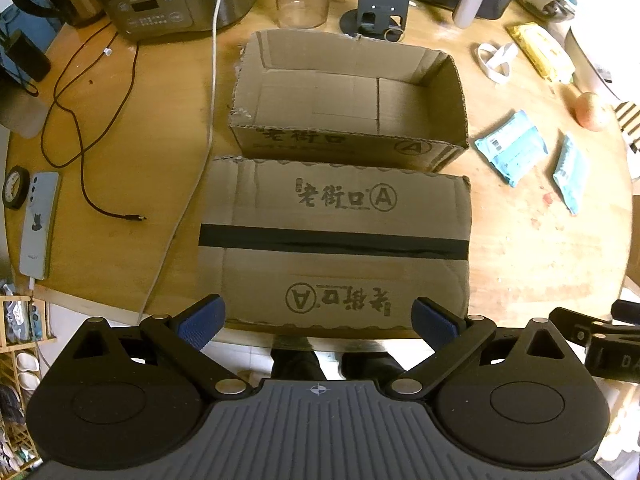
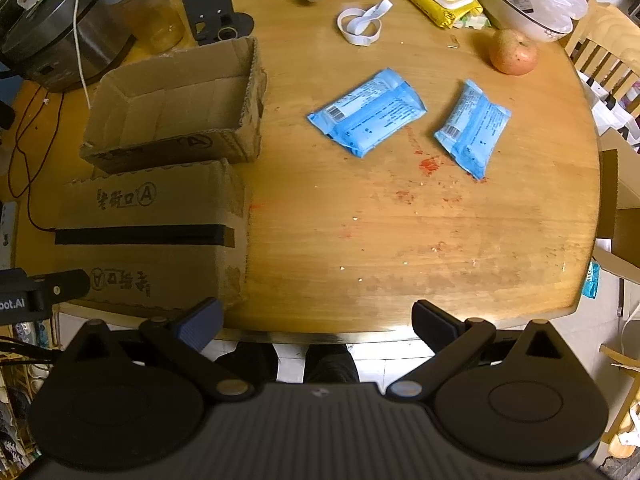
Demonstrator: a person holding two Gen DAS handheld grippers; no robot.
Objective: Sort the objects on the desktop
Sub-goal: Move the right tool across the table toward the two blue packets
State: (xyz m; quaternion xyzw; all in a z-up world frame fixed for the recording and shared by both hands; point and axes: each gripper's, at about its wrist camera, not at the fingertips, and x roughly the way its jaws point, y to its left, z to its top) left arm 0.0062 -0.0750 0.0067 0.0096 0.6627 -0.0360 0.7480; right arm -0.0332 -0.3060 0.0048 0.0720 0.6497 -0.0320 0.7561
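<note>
Jaws on your left gripper (image 1: 318, 316) and right gripper (image 2: 316, 318) stood wide apart, gripping nothing; two blue packets (image 2: 366, 116) lay at twelve o'clock.

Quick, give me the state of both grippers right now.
Left gripper: open, holding nothing, at the near table edge over the taped cardboard box.
Right gripper: open, holding nothing, at the near edge of the table.
</note>
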